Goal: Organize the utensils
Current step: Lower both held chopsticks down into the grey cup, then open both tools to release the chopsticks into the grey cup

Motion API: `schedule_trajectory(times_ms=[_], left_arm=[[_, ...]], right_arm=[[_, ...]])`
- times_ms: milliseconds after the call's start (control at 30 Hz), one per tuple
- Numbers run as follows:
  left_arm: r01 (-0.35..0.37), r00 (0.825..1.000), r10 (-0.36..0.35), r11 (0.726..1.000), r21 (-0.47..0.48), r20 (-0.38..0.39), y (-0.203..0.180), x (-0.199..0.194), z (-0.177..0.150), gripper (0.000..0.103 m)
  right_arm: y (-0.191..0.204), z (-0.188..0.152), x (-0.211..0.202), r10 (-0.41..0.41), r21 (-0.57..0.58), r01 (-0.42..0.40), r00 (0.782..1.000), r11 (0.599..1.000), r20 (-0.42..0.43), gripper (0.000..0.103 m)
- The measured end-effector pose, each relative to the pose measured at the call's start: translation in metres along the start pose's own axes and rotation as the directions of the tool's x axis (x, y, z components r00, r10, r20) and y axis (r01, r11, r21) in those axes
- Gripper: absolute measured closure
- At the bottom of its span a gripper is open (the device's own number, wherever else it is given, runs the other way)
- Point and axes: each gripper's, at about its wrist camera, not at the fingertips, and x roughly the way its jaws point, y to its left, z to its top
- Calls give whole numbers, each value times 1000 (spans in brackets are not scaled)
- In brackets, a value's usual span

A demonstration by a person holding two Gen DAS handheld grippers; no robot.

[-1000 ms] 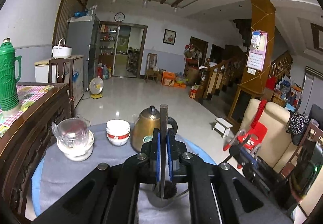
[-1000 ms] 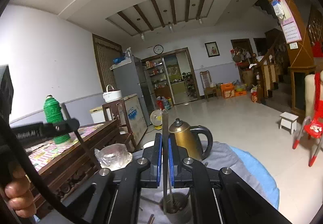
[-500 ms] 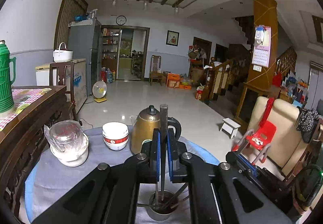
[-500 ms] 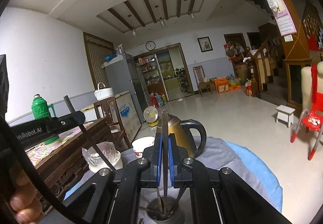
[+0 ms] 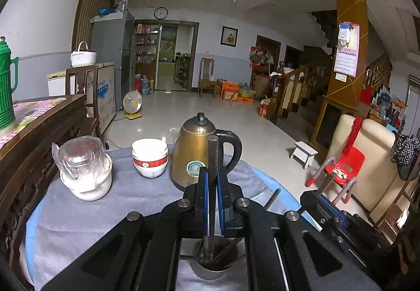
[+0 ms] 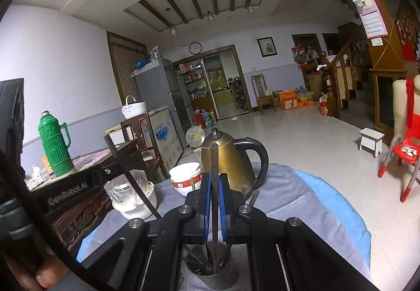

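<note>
Both tongs clamp chopsticks over metal cup (image 5: 214,262)
Left tongs (image 5: 212,186) grip a dark chopstick (image 5: 212,157); right tongs (image 6: 215,187) grip another chopstick (image 6: 214,159), lower ends inside cup.

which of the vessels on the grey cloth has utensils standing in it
The small metal cup nearest the camera, right below the left tool, holds dark utensil handles. The stacked bowls and the brass kettle hold none.

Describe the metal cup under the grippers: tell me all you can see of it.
The small round grey metal cup stands upright on the grey cloth near the table's front edge, in front of the brass-coloured kettle. Several dark sticks lean inside it. Each gripper's slim dark utensil points down into its mouth. The fingers hide its upper rim.
</note>
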Motion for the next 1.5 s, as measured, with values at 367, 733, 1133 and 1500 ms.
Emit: schedule_trajectory(times_ms=[367,733,1133,1500], left_arm=[[-17,998,19,1000,24,-66,3,7,-18,96],[-49,996,56,993,107,-67,-2,-13,-33,79],[-155,987,150,980,121,50,30,-75,-45,45],[-282,956,285,957,64,-61,94,-86,-87,34]], right_arm=[[-3,-14,10,10,26,-8,997,1000,-72,97],[-16,-27,17,60,122,-41,986,992,-154,92],[-37,-32,-19,99,258,-81,993,963,-59,36],[-36,-50,-51,51,239,-32,996,970,-70,54]])
